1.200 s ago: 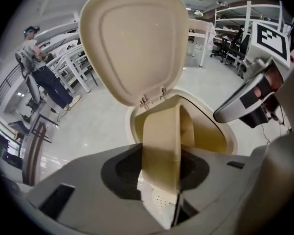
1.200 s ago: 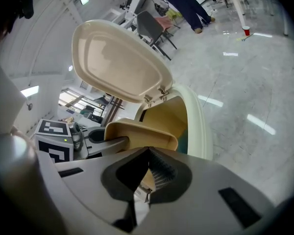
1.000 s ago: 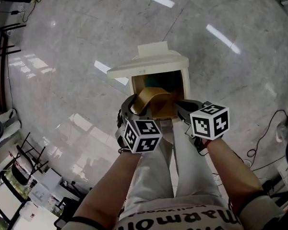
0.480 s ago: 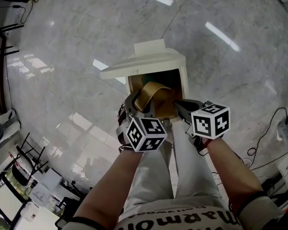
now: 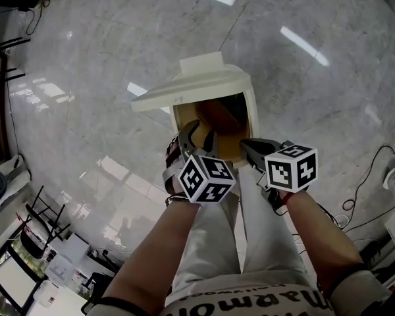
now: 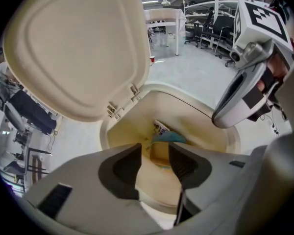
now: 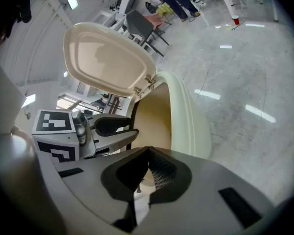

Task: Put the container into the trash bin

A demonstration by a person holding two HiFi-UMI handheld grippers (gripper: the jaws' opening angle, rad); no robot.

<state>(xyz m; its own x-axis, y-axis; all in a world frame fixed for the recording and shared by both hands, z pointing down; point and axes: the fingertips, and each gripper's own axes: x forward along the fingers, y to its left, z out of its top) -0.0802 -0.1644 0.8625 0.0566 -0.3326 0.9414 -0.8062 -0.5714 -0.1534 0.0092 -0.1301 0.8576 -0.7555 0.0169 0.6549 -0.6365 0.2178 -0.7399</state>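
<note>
Release is the step in hand: your left gripper (image 6: 154, 163) hangs over the open trash bin (image 6: 220, 129), its jaws opening wide with nothing between them. The container (image 6: 161, 150) lies down inside the bin, clear of the pads. Keep those jaws wide and lift straight up, so that no pad catches the rim or the raised lid (image 6: 78, 48). Your right gripper (image 7: 146, 166) is closed on nothing, just beside the bin's rim. The left gripper view shows the container's shape deep in the bin; the head view gives only a brown patch in the opening.
</note>
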